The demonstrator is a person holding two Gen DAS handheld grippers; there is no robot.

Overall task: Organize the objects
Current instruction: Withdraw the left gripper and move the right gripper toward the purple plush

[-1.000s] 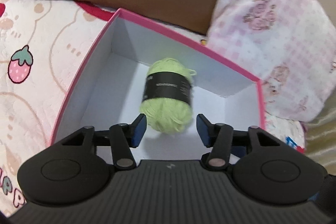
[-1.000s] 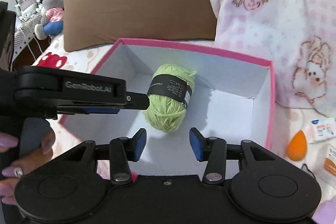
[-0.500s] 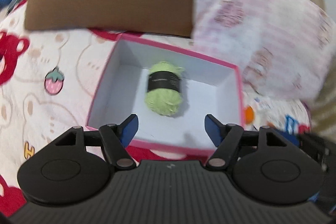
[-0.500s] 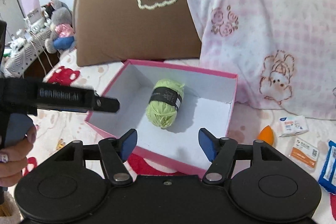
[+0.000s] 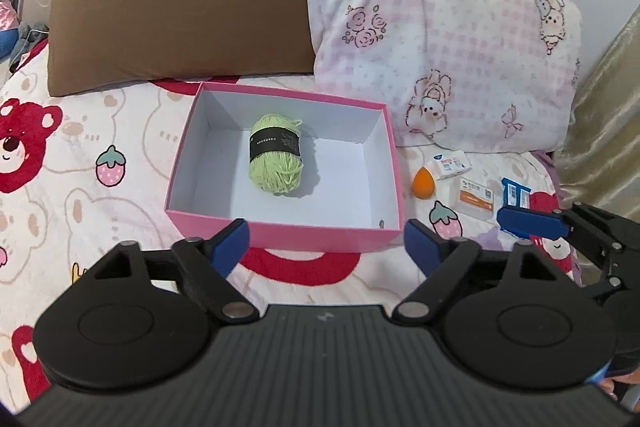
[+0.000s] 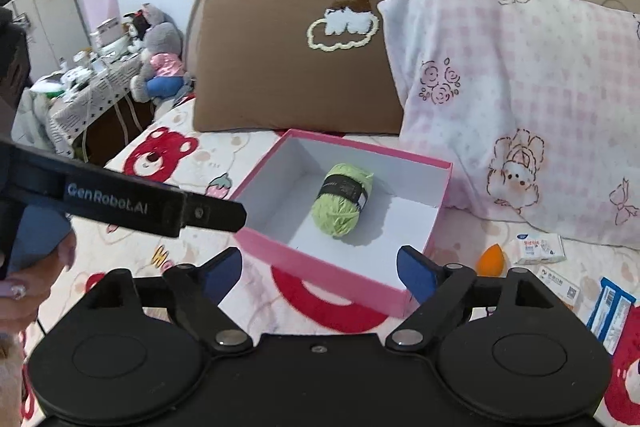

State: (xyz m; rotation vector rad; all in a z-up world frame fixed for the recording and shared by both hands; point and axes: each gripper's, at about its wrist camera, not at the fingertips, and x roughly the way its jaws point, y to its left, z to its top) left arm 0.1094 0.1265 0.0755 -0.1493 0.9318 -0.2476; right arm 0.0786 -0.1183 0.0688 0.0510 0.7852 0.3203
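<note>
A light green yarn ball (image 5: 276,159) with a black band lies inside the pink box (image 5: 280,229) with a white interior, on the bed; it also shows in the right wrist view (image 6: 342,199), inside the box (image 6: 320,269). My left gripper (image 5: 326,241) is open and empty, held above the bed in front of the box. My right gripper (image 6: 318,273) is open and empty, also in front of the box. An orange sponge (image 5: 423,183), white packets (image 5: 450,165) and a blue packet (image 5: 514,193) lie right of the box.
A brown pillow (image 5: 180,3) and a pink checked pillow (image 5: 440,47) stand behind the box. The bed sheet (image 5: 80,167) has bear and strawberry prints. A side table (image 6: 80,87) with plush toys stands left of the bed.
Both grippers have pulled back and up from the box and opened wider. The yarn ball stays in the box.
</note>
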